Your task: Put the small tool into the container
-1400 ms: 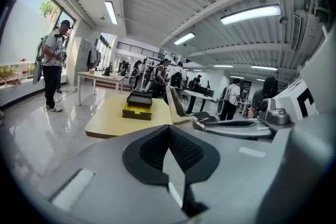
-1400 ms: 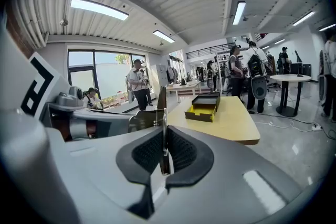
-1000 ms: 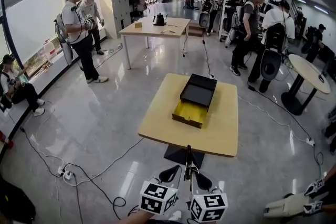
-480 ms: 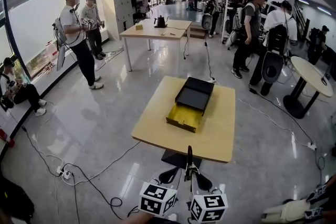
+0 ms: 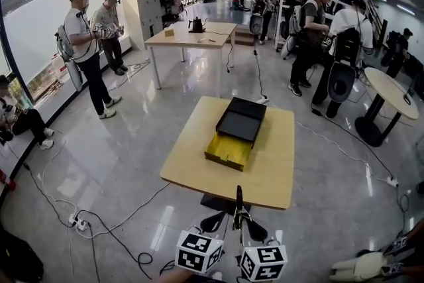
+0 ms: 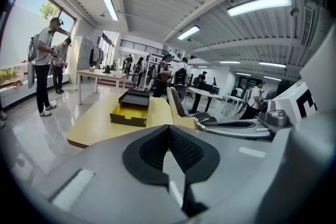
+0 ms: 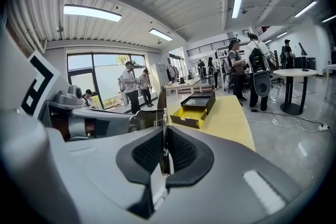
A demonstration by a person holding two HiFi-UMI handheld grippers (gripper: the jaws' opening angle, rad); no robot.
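Observation:
The container is a black box (image 5: 242, 118) with a yellow drawer (image 5: 227, 151) pulled open toward me, on a light wooden table (image 5: 273, 172) ahead. It also shows in the left gripper view as the box (image 6: 130, 106) and in the right gripper view as the box (image 7: 195, 108). Both grippers are low at the view's bottom edge, short of the table. My right gripper (image 7: 164, 148) is shut on a thin metal tool (image 5: 238, 202) that stands upright between the two grippers. My left gripper (image 6: 168, 140) is shut with nothing between its pads and sits just left of the tool (image 6: 177, 105).
Several people stand around the hall: two by the left window (image 5: 83, 43), others at the back right (image 5: 311, 30). A second table (image 5: 192, 36) with a kettle stands behind, a round table (image 5: 391, 93) at right. Cables (image 5: 99, 222) trail over the glossy floor.
The wooden table and box have shifted slightly left and nearer in the head view. The people at the window have moved a little. Both grippers keep their places and the tool stays held.

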